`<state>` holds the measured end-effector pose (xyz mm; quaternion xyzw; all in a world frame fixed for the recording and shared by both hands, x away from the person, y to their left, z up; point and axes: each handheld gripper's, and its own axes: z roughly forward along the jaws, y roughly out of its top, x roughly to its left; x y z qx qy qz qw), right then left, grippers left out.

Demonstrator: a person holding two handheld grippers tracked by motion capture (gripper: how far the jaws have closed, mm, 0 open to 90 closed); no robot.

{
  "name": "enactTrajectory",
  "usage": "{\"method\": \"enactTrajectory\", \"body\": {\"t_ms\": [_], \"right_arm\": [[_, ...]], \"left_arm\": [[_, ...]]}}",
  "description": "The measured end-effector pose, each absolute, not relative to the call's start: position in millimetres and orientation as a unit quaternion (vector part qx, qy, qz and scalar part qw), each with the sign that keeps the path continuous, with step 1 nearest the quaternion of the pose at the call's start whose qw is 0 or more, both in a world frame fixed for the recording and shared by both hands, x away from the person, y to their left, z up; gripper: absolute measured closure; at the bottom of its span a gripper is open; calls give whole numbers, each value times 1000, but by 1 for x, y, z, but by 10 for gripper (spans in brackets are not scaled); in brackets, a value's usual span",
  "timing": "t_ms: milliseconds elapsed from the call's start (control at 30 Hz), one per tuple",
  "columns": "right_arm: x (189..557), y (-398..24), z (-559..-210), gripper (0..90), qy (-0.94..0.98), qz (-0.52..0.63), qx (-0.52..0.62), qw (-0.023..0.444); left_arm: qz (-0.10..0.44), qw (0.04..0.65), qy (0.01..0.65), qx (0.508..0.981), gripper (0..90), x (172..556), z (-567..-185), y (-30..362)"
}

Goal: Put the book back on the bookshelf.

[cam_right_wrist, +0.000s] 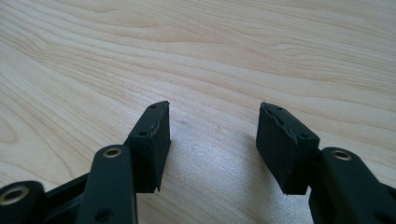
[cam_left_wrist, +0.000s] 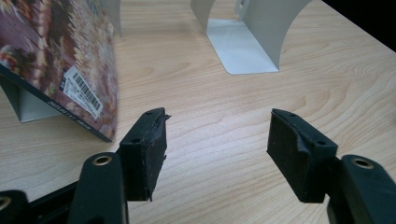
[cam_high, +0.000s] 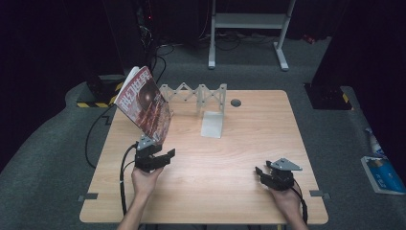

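The fingers (cam_left_wrist: 144,149) of the left gripper (cam_left_wrist: 217,140) stand wide apart with nothing between them, just beside the lower corner of a magazine (cam_left_wrist: 65,60). The magazine leans tilted at the bench's (cam_high: 225,163) far left — propped against a grey bookend (cam_left_wrist: 23,105). The right gripper (cam_right_wrist: 212,135) rests near the bench's front right, its 2 fingers wide too — bare wood beneath.
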<state>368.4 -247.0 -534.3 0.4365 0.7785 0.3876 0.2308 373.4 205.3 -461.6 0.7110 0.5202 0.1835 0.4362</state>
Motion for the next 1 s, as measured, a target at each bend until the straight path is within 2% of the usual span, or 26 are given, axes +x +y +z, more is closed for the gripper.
{"method": "enactTrajectory", "body": {"t_ms": [1000], "right_arm": [[368, -247, -534, 448, 779, 387, 436, 231]], "left_arm": [[178, 409, 517, 731, 381, 385, -486, 186]]}}
